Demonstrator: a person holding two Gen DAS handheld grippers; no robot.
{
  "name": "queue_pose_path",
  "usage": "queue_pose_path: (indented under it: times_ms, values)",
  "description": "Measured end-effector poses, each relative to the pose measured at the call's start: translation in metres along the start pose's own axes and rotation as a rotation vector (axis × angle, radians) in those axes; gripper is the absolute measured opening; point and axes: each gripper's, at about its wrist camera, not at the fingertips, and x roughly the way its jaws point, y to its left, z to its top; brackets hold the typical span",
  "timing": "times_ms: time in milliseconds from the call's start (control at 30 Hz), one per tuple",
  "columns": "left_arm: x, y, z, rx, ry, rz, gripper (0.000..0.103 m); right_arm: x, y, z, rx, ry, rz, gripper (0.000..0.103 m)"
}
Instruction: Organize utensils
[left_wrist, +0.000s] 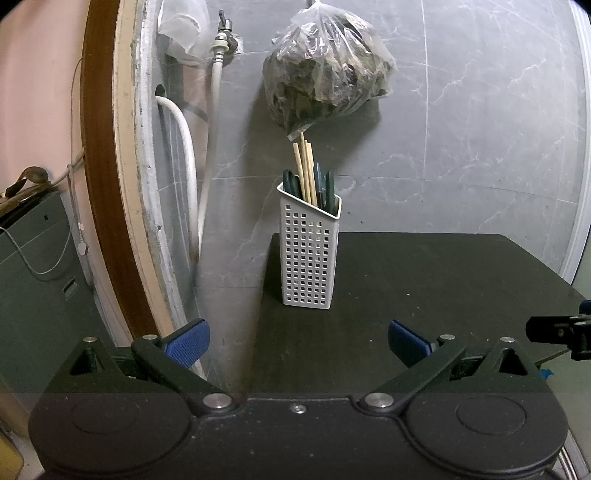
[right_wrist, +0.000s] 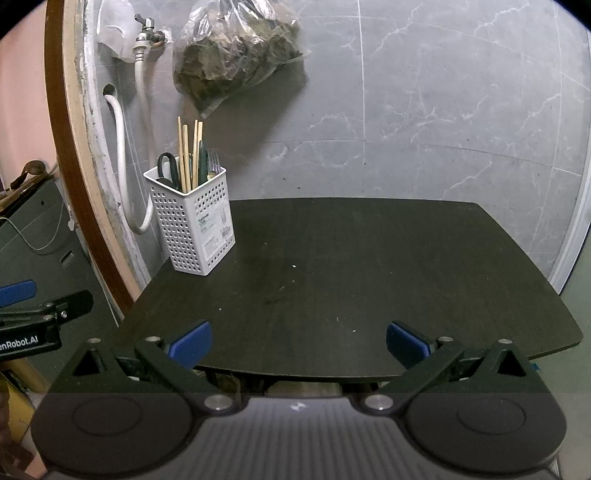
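"enRobot.AI" shows on the left claw (right_wrist: 14, 291) beside the table (right_wrist: 369, 258).

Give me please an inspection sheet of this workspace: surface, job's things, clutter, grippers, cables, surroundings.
Surface: dark table, a few pale specks.
Job's things: white perforated holder upright at the table's far left corner, holding chopsticks, scissors, forks.
Clutter: nothing seen on the table.
Grippers: left gripper open, empty; right gripper open, empty.
Cables: thin grey cord at left.
Surroundings: grey marble wall, tap with white hose, hanging plastic bag.
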Motion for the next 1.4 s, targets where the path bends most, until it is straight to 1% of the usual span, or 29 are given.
queue_pose_path:
  times_ms: [500,1400]
  values:
    - [0.002,0.001,0.0,-0.003,0.002,0.0,0.102,0.002,0.0,0.0,0.001,0.004,-0.001,0.103]
    - [0.033,0.021,-0.002,-0.023,0.046,-0.035,0.102,0.024,0.013,0.01,-0.013,0.053,-0.025,0.103]
